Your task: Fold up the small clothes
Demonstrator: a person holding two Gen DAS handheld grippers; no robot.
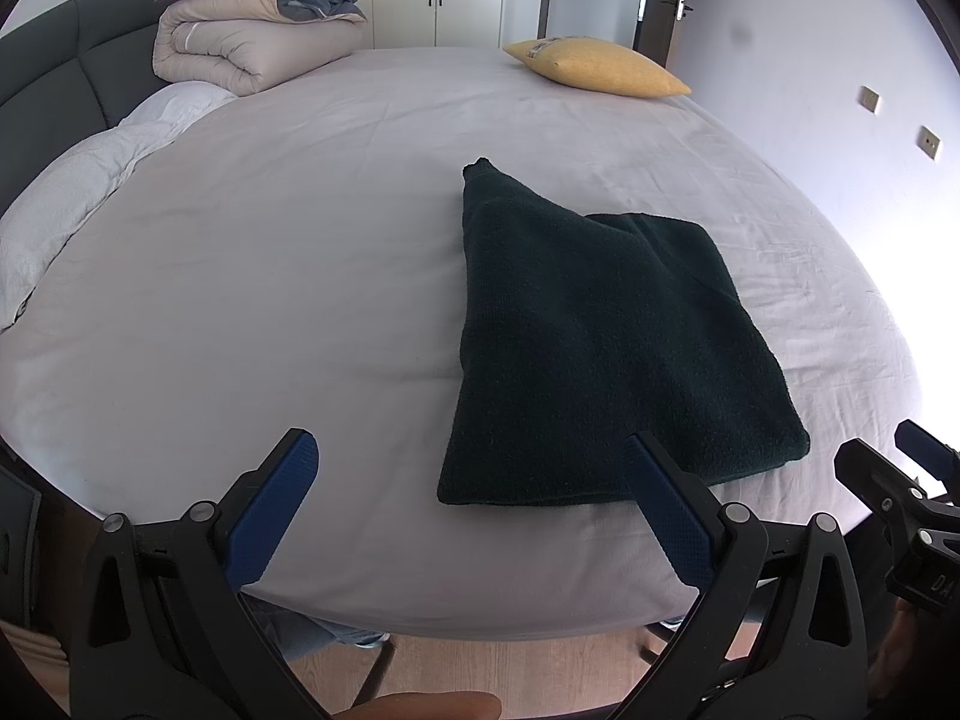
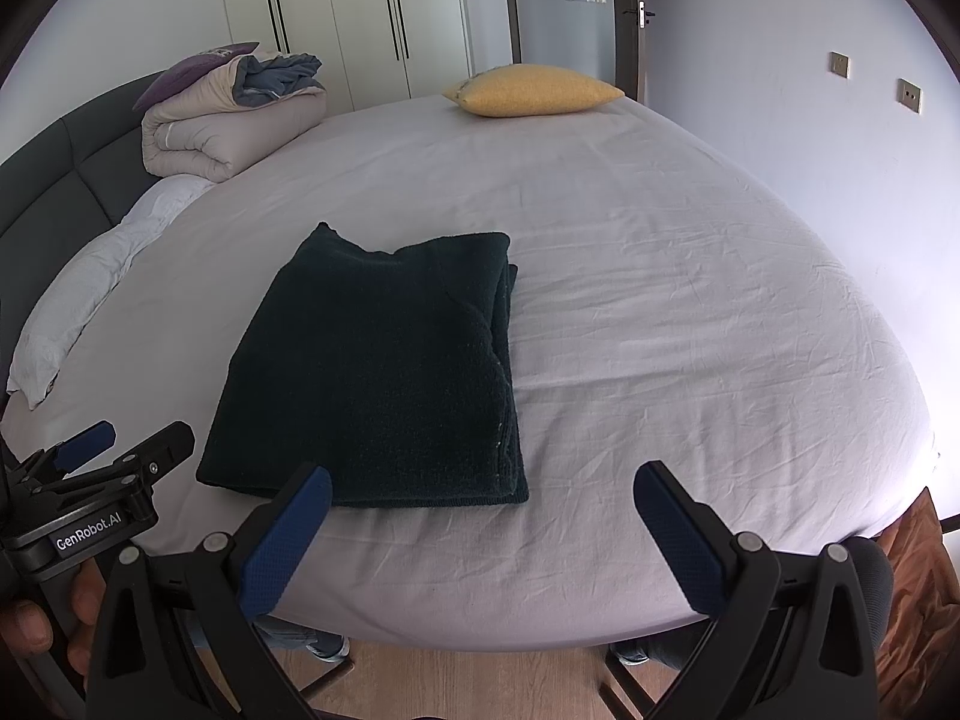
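Note:
A dark green knitted garment (image 1: 600, 348) lies folded into a rough rectangle on the bed's pale sheet (image 1: 270, 276), near the front edge. It also shows in the right wrist view (image 2: 378, 372). My left gripper (image 1: 474, 450) is open and empty, held just above the front edge, with its right finger over the garment's near corner. My right gripper (image 2: 483, 480) is open and empty, just right of the garment's near edge. Each gripper shows at the edge of the other's view, the right gripper (image 1: 900, 468) and the left gripper (image 2: 120, 444).
A folded beige duvet (image 1: 252, 36) with a purple pillow sits at the far left by the dark headboard (image 1: 54, 78). A yellow cushion (image 1: 594, 66) lies at the far right. A white pillow (image 1: 78, 192) lies along the left. Wooden floor (image 1: 480, 666) is below the bed edge.

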